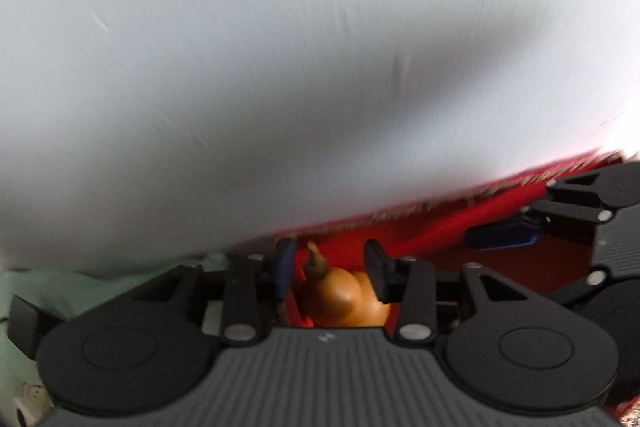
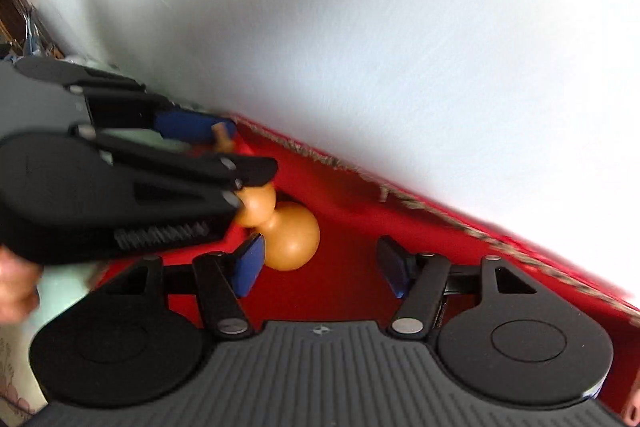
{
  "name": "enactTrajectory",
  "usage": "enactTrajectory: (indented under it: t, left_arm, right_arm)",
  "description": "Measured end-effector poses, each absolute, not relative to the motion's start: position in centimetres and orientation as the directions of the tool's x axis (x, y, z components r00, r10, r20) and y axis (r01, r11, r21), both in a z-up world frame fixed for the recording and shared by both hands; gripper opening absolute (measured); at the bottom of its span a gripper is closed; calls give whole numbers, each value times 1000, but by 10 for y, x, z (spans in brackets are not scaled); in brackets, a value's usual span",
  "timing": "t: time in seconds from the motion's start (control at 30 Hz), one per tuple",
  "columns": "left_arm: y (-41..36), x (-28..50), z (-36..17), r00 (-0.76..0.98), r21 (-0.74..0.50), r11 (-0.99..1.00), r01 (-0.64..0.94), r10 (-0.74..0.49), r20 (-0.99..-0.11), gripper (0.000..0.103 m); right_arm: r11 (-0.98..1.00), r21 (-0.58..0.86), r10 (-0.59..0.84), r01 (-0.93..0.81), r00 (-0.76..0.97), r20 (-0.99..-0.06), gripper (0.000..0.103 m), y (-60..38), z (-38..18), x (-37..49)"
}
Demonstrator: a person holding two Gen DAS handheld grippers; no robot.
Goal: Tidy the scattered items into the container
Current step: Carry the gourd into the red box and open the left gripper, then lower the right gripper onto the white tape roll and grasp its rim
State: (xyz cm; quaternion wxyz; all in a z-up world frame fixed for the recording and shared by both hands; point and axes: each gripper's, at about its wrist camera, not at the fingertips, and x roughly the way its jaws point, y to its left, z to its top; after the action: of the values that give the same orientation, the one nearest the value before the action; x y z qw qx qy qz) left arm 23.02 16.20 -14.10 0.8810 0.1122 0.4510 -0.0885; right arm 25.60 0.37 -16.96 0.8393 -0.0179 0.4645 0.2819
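Now gourd (image 2: 290, 237) over red box (image 2: 344, 291), L gripper (image 1: 330, 269) holding

gourd (image 2: 290, 235) neck behind left gripper (image 2: 224, 151)

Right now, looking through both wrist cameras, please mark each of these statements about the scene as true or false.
1. The gourd is orange-brown. True.
2. The right gripper has its jaws shut on the gourd. False: its jaws stand wide apart with only the red surface showing between them, and the gourd is beside its left finger.
3. The gourd lies between the jaws of the left gripper. True, though the pictures do not show whether they press on it.
4. The surface behind the gourd is green. False: it is red.
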Motion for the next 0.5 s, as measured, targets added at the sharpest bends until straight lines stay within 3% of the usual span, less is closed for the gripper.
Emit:
enactTrajectory:
  t: [0.1, 0.13, 0.33, 0.5]
  left_arm:
    - [170, 220, -110, 648, 133, 963, 235, -53, -760, 85]
    - [172, 214, -98, 672, 130, 966, 223, -56, -738, 90]
    - [177, 161, -35, 781, 50, 984, 171, -105, -616, 86]
    - [126, 95, -34, 749, -19, 966, 259, -213, -627, 74]
  right_arm:
    - [850, 275, 482, -450, 453, -750, 68, -23, -144, 237]
    - [852, 288, 489, -437, 469, -736, 68, -32, -136, 230]
    - [891, 167, 422, -422, 633, -649, 76, -113, -101, 135]
    - [931, -18, 242, -363, 655, -716, 77, -169, -115, 89]
